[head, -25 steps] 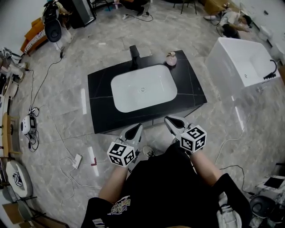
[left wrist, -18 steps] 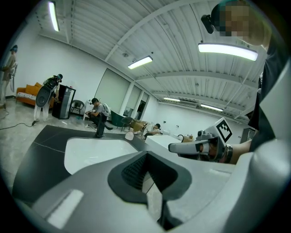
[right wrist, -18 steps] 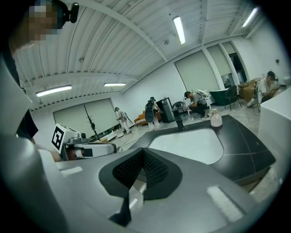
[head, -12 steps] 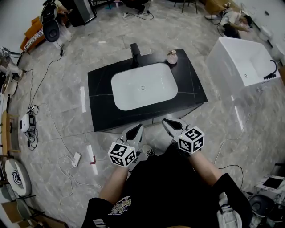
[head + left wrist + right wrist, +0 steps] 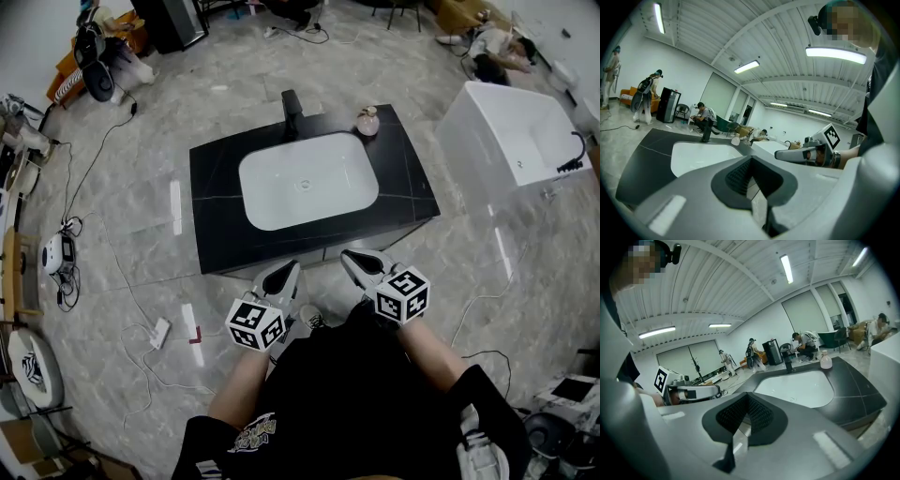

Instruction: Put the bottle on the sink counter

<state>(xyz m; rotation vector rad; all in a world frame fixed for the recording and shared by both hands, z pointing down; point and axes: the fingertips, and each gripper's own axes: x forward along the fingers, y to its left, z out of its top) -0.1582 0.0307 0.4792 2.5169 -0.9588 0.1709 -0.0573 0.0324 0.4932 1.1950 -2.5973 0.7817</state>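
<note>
Pinkish bottle [image 5: 367, 121] on counter [image 5: 216, 187] | hand-held grippers [image 5: 284, 273] [image 5: 361, 261] clenched, empty | ceiling [image 5: 787, 56]: gripper views only

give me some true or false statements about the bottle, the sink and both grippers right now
1. The bottle stands upright on the black counter, near its far right corner. True.
2. The right gripper holds the bottle. False: it is shut on nothing and sits at the counter's near edge, far from the bottle.
3. The faucet stands at the far side of the white basin. True.
4. The bottle lies inside the basin. False: it stands on the counter outside the basin.
5. The left gripper is wide open. False: its jaws are together and empty.
</note>
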